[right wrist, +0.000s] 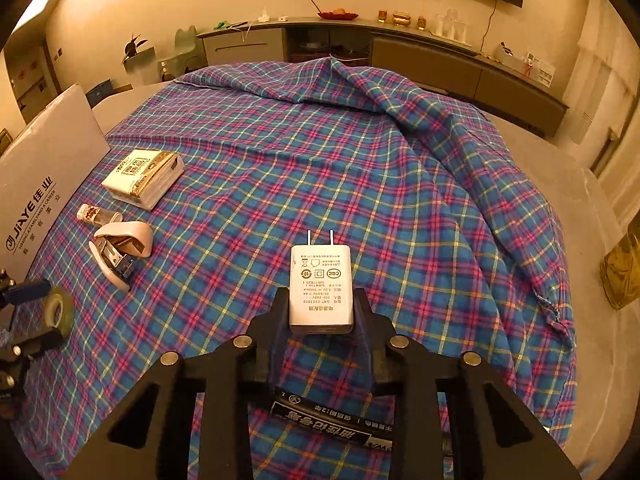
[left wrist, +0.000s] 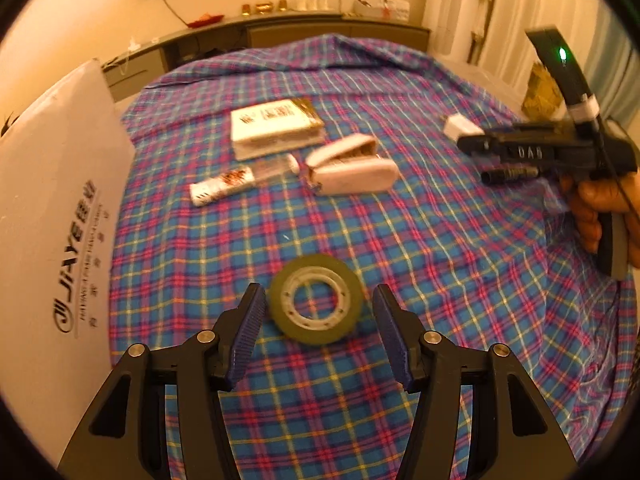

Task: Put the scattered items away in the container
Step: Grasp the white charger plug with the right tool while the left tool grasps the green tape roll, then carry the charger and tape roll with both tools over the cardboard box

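My left gripper (left wrist: 318, 316) is open, its blue pads on either side of a green tape roll (left wrist: 316, 299) lying flat on the plaid cloth; the roll also shows in the right wrist view (right wrist: 60, 306). My right gripper (right wrist: 322, 312) is shut on a white charger plug (right wrist: 320, 288), prongs pointing away, held above the cloth; it also shows in the left wrist view (left wrist: 460, 127). A white stapler (left wrist: 352, 168), a small tube (left wrist: 240, 182) and a white-and-gold box (left wrist: 276, 128) lie farther back. The white JIAYE container (left wrist: 56, 216) stands at the left.
A black marker (right wrist: 332, 424) lies on the cloth under my right gripper. The plaid cloth (right wrist: 360, 168) is bunched into folds at the back right. A sideboard (right wrist: 400, 52) with small items runs along the far wall.
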### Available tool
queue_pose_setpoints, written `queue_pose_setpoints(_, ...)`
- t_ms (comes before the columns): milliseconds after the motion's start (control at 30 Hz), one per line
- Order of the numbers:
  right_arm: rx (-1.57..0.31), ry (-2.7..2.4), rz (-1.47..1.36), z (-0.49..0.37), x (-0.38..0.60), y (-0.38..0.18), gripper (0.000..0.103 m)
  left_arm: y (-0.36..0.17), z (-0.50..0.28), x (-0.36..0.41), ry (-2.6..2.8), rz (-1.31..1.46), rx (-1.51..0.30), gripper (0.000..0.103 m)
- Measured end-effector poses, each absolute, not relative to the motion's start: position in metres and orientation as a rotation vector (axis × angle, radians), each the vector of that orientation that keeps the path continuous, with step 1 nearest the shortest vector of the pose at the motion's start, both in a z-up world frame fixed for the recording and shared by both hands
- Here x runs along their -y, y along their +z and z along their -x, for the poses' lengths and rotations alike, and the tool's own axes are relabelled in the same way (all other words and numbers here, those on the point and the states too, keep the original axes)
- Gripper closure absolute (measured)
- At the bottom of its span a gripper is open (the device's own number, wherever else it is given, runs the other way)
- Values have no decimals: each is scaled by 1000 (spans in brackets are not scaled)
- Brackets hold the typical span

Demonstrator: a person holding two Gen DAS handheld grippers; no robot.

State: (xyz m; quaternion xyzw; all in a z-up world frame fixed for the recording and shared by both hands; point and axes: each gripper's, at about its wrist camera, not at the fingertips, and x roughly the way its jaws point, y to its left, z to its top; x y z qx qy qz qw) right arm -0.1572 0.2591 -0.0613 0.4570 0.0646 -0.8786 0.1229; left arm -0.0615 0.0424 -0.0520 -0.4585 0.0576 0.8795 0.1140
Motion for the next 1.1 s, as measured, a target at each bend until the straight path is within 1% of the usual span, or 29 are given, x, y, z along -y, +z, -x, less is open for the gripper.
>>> queue_pose_setpoints(100, -190, -2564, -1327, 155, -260, -62, 71, -53, 59, -47, 2589, 1314, -214, 44)
queue_pose_setpoints(167, -178, -2566, -1327, 155, -261, -63, 71, -53, 62, -43, 2580, 1330, -169, 45)
queue_pose_setpoints(233, -150, -2569, -1338, 157, -262, -63, 72, -53, 65, -41, 2590, 1338, -162, 53)
queue_pose_setpoints(433, 69, -2554, -1329, 155, -276, -52, 72, -46, 63, -36, 2610, 1323, -163, 54)
queue_pose_setpoints(500, 104, -2552, -1318, 152, -278, -47, 72, -40, 62, -35, 2615, 1306, -148, 54)
queue_pose_setpoints(833, 130, -2511, -1218, 122, -251, -19, 72, -5, 54, -21, 2626, 1219, -29, 54)
queue_pose_setpoints(1100, 127, -2440, -1108, 85, -209, 10, 72, 13, 44, -14, 2630, 1170, 0, 54)
